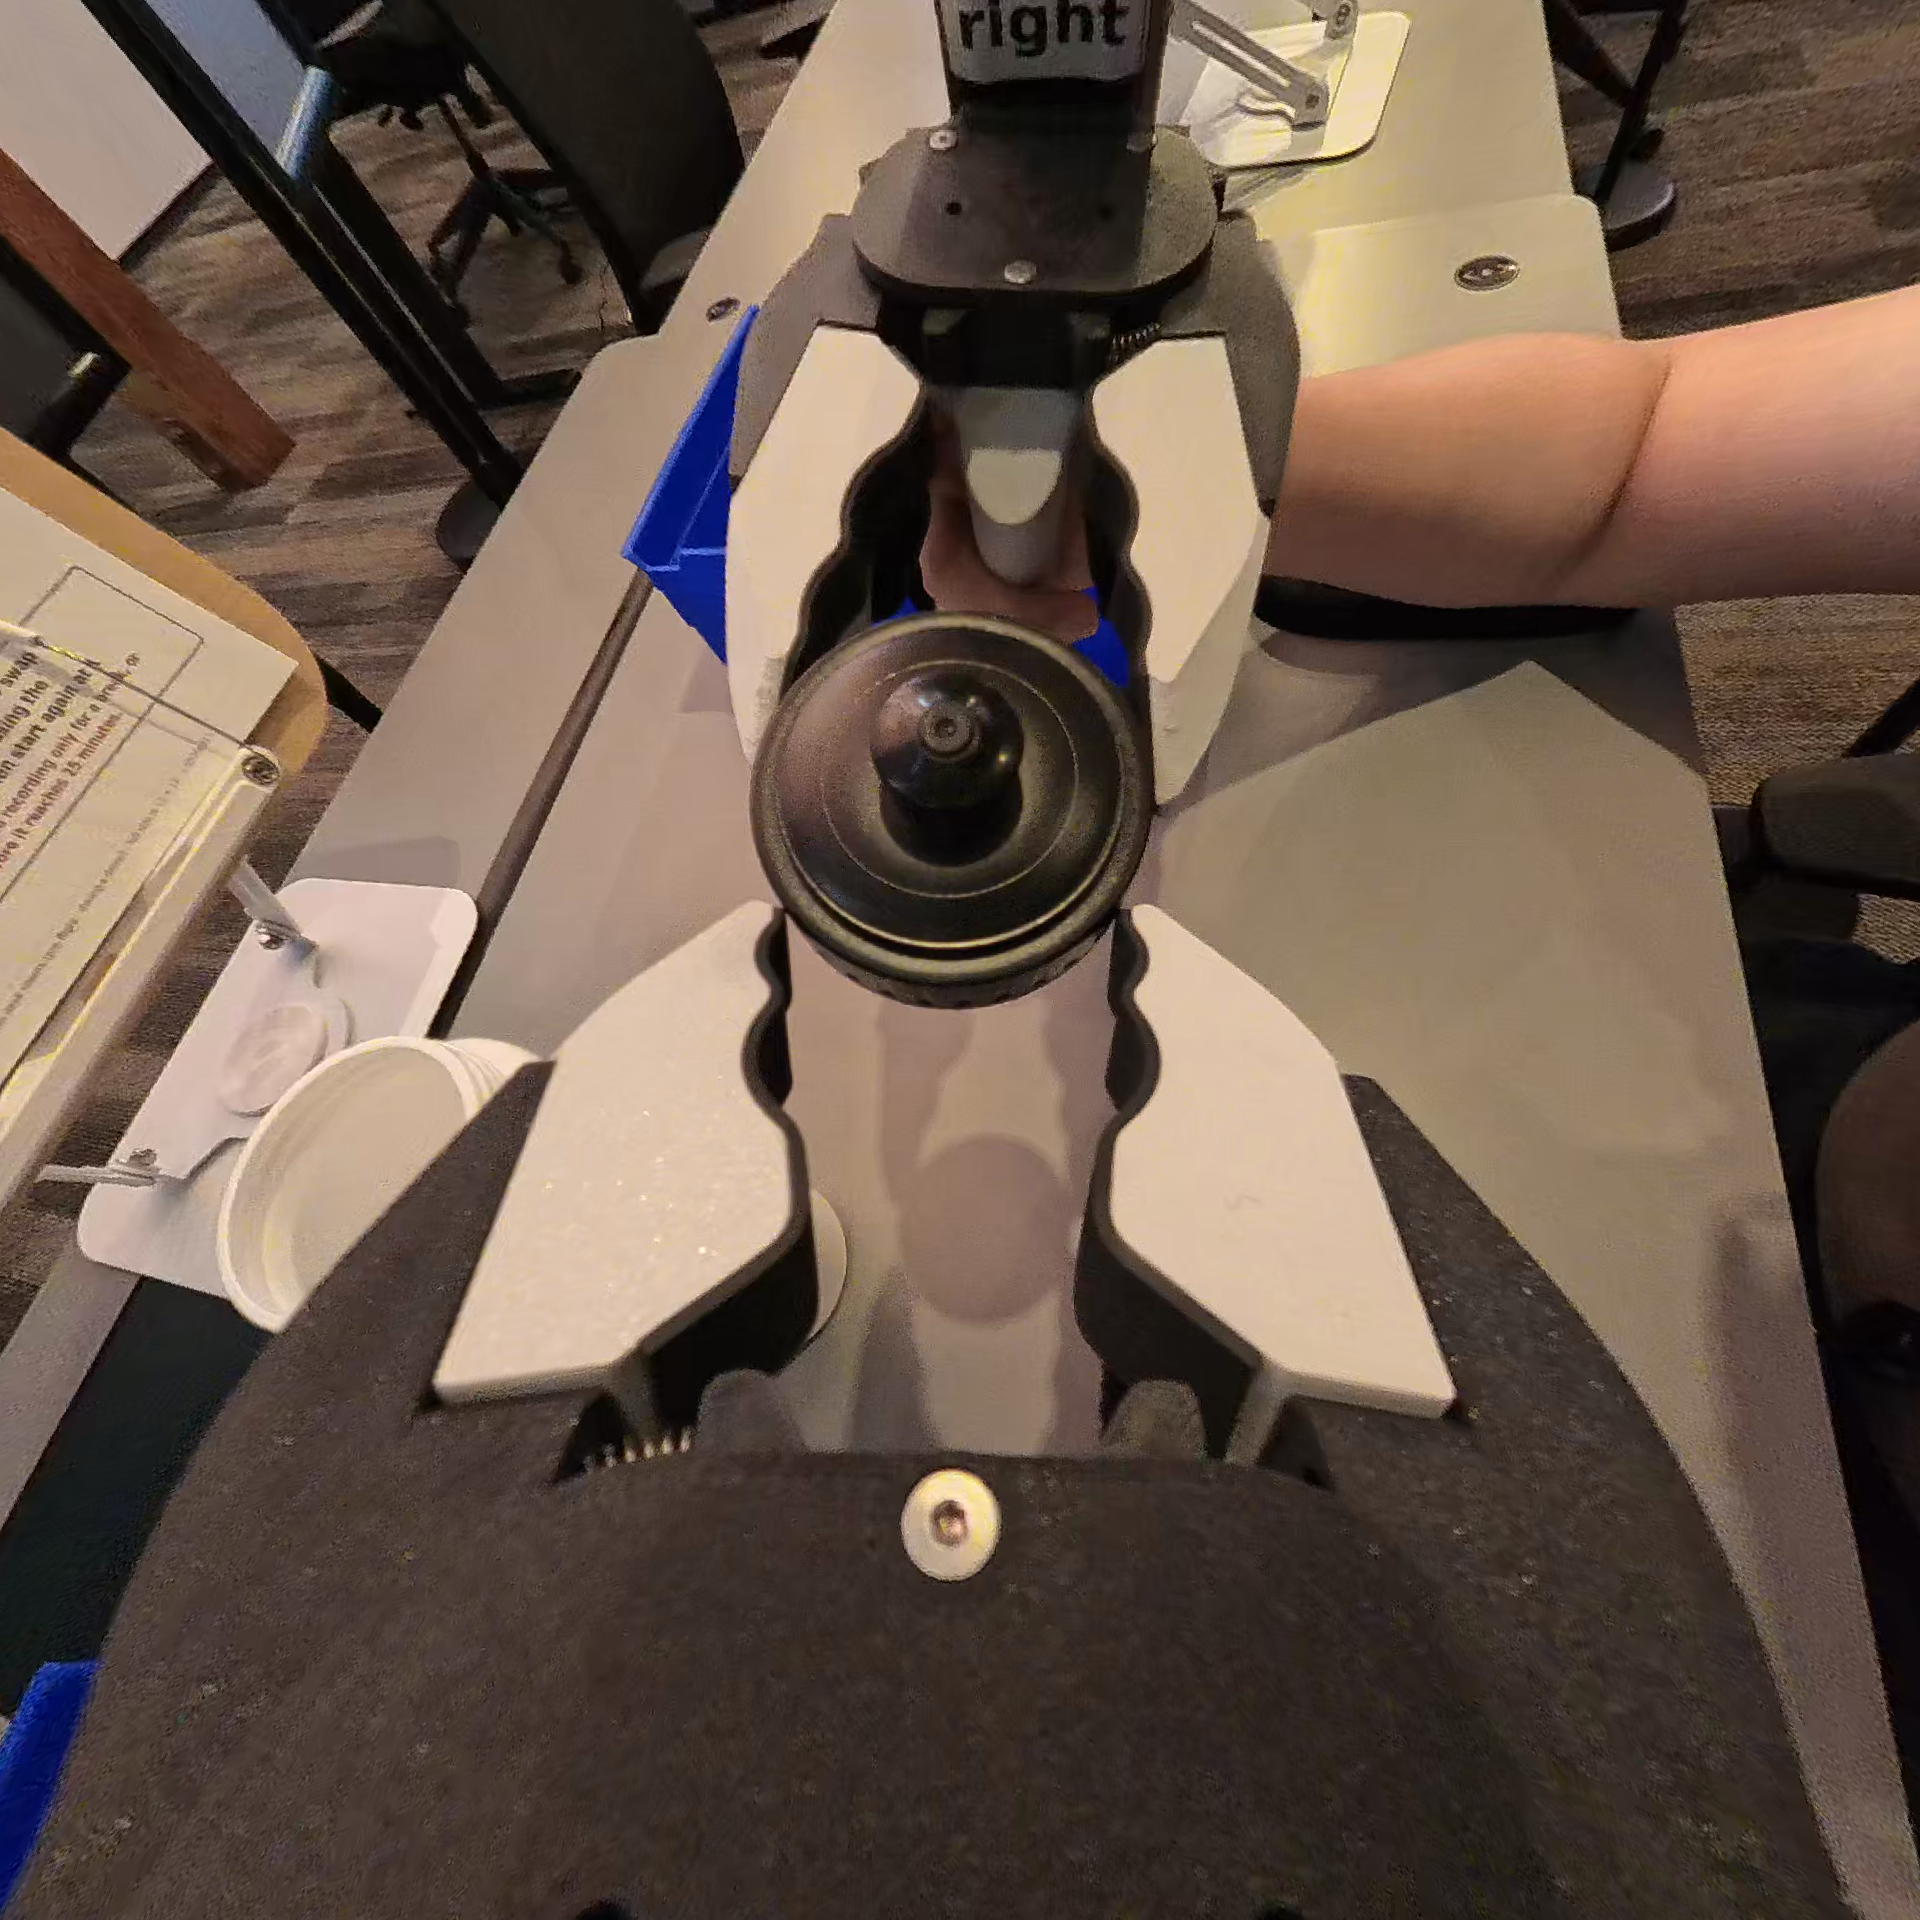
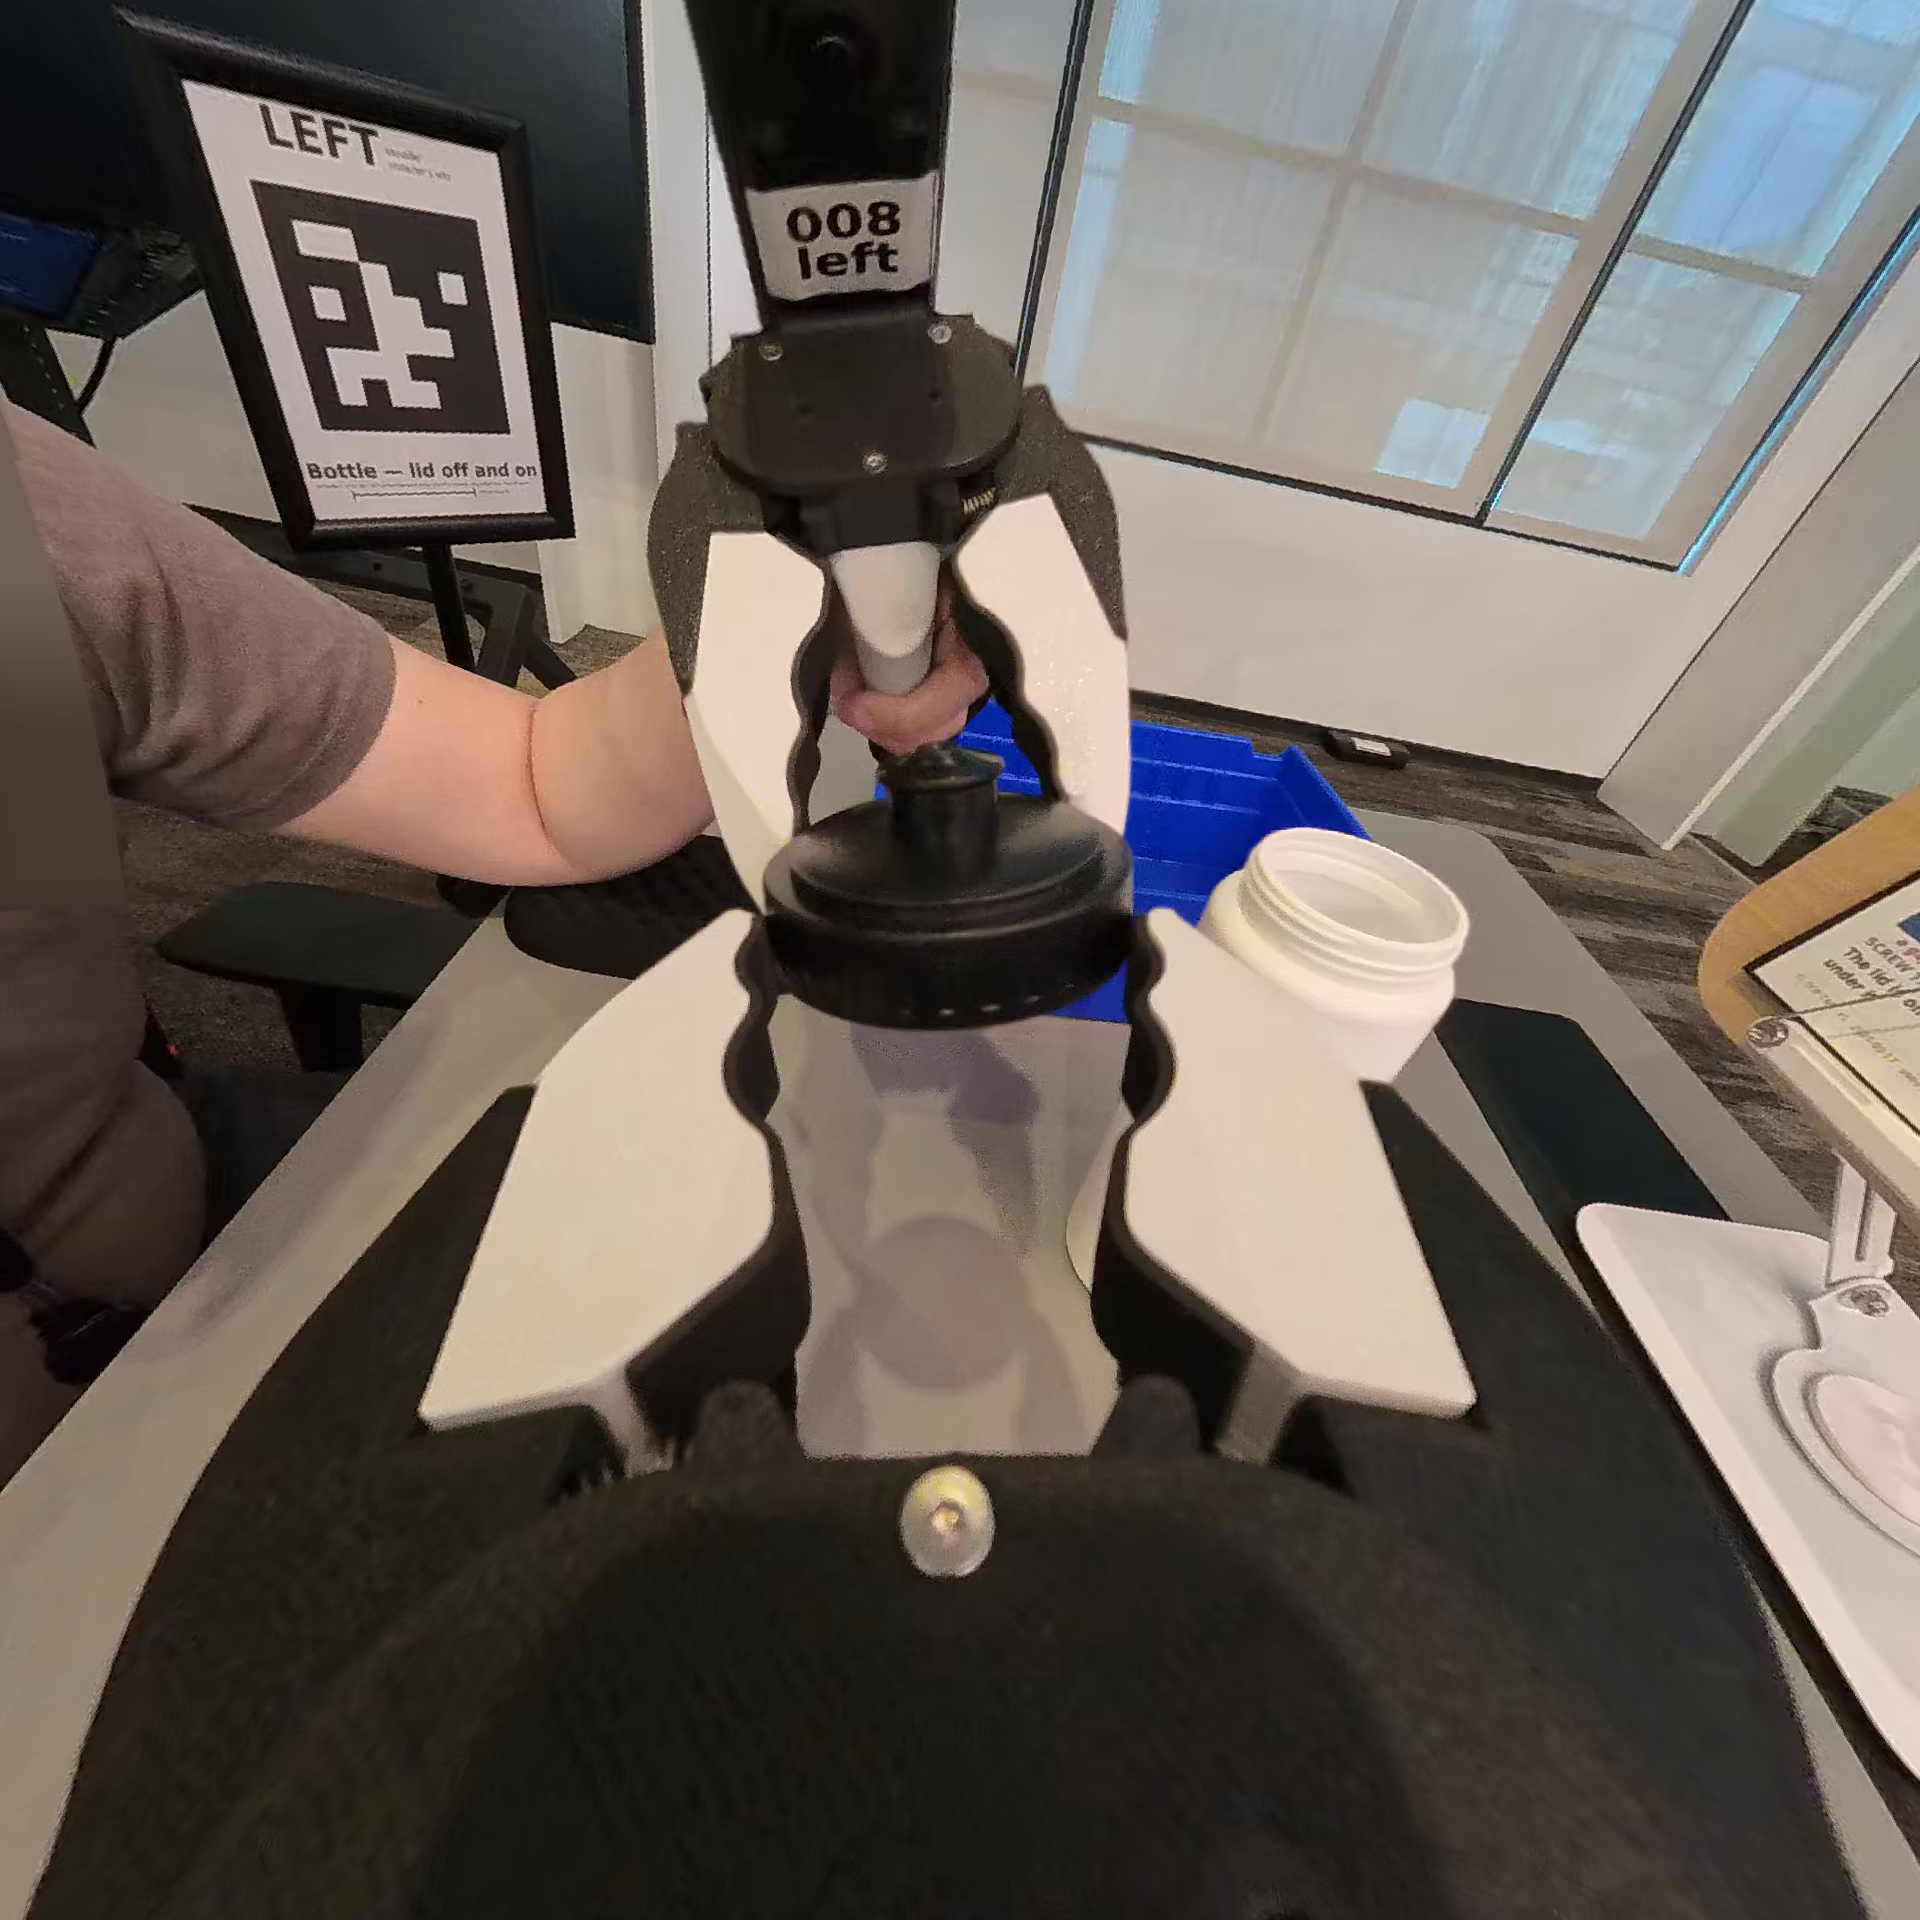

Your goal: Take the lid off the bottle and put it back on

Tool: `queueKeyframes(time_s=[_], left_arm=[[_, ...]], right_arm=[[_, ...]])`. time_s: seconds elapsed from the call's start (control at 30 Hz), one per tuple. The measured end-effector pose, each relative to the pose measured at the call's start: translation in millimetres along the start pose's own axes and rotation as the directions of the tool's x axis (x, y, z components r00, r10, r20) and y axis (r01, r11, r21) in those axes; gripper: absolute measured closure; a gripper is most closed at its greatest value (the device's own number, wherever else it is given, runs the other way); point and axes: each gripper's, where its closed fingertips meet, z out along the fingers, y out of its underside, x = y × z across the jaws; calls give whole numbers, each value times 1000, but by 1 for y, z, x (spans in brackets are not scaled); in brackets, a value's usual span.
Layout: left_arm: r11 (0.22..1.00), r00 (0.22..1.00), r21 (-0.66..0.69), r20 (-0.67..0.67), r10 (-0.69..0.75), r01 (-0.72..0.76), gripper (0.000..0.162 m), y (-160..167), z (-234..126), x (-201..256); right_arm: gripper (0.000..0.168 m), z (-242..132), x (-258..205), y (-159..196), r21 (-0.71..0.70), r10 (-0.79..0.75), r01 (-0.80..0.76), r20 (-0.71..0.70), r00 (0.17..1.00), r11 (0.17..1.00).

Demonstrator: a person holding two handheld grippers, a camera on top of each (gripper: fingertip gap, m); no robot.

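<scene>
1. Passing through the middle of the task, as I judge it: the lid (image 1: 951, 790) is already off and is hanging in the air between the two grippers. Its round shadow is falling on the table (image 1: 1403, 935) at 6 o'clock from it in the left wrist view.
2. Calling for care, the next move is probably one gripper taking sole charge of the lid. It would then carry the lid over the bottle's open mouth, level and threads down, while the other gripper goes to steady the bottle.
3. Spreading its jaws to about the lid's width, roughly half open, the left gripper (image 1: 951, 920) is pressing its fingertips on the black rim at 4 and 8 o'clock.
4. Facing it head-on, the right gripper (image 2: 945, 930) is doing the same from the opposite side, its jaws equally spread and its tips meeting the rim. Both seem to be clamping, but which one is bearing the weight is not showing.
5. Resting uncapped on the table, the white bottle (image 2: 1340, 935) is sitting at 3 o'clock from the lid in the right wrist view, near but apart. It is looking tilted or tipped on its side.
6. Sitting farther out, a blue bin (image 2: 1216, 800) is showing at 1 o'clock, behind lid and bottle.
</scene>
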Motion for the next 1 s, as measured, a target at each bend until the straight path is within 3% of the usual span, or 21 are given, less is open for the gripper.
queueKeyframes(time_s=[0.2,0.3,0.53,1.0], left_arm=[[1000,1000,13,9,13,-13,103,-2,2,-1],[997,999,72,36,27,-30,87,-10,1,-4],[985,997,151,2,83,-82,95,-17,5,4],[983,996,165,-24,87,-82,95,-18,7,8]], right_arm=[[102,-2,0,1,-21,-11,11,-1,1000,1000],[102,-3,-3,-1,-11,-11,11,15,1000,1000],[102,-2,-5,-2,11,-29,29,21,999,1000],[97,3,-9,-4,37,-32,31,21,999,999]])
